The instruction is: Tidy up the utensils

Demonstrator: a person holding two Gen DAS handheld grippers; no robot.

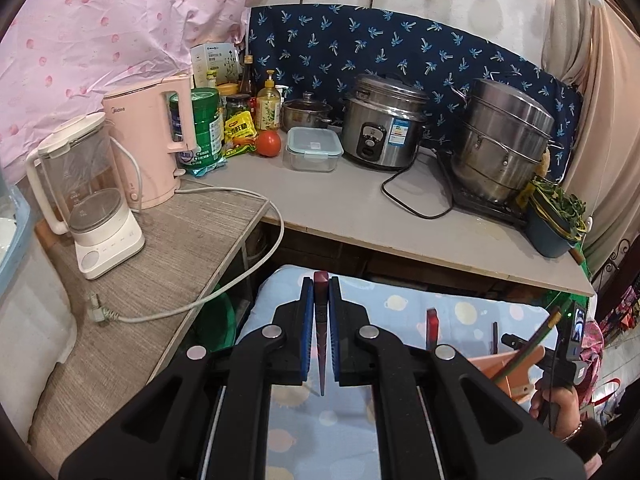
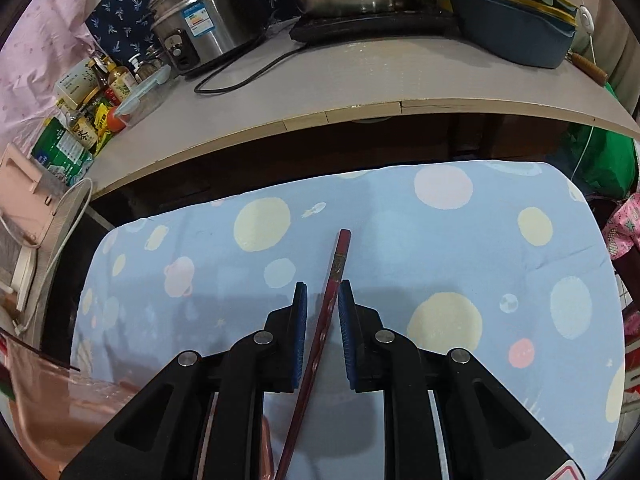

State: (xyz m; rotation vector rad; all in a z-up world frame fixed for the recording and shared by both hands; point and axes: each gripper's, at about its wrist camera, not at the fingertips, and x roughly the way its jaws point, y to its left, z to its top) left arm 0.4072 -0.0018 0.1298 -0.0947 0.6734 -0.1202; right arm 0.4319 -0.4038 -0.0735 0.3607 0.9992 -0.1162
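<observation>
My left gripper point(image 1: 321, 284) is shut on a dark red chopstick point(image 1: 321, 328) that runs between its blue pads, thick end forward, above a blue spotted cloth point(image 1: 400, 312). My right gripper point(image 2: 323, 288) holds a second dark red chopstick point(image 2: 334, 280) that leans against its right pad; a gap shows at the left pad. In the left wrist view the right gripper's body point(image 1: 560, 356) shows at the lower right, with a red chopstick end point(image 1: 433, 322) and a pink container point(image 1: 508, 372) beside it. The pink container also shows in the right wrist view point(image 2: 60, 400) at the lower left.
A grey counter point(image 1: 360, 208) lies ahead with a rice cooker point(image 1: 380, 124), steel steamer pot point(image 1: 504, 140), lidded glass box point(image 1: 314, 148), tomato point(image 1: 268, 143), bottles and a blue basin of greens point(image 1: 554, 216). A glass kettle point(image 1: 86, 200) and pink kettle point(image 1: 148, 140) stand left, with a loose cord point(image 1: 192, 304).
</observation>
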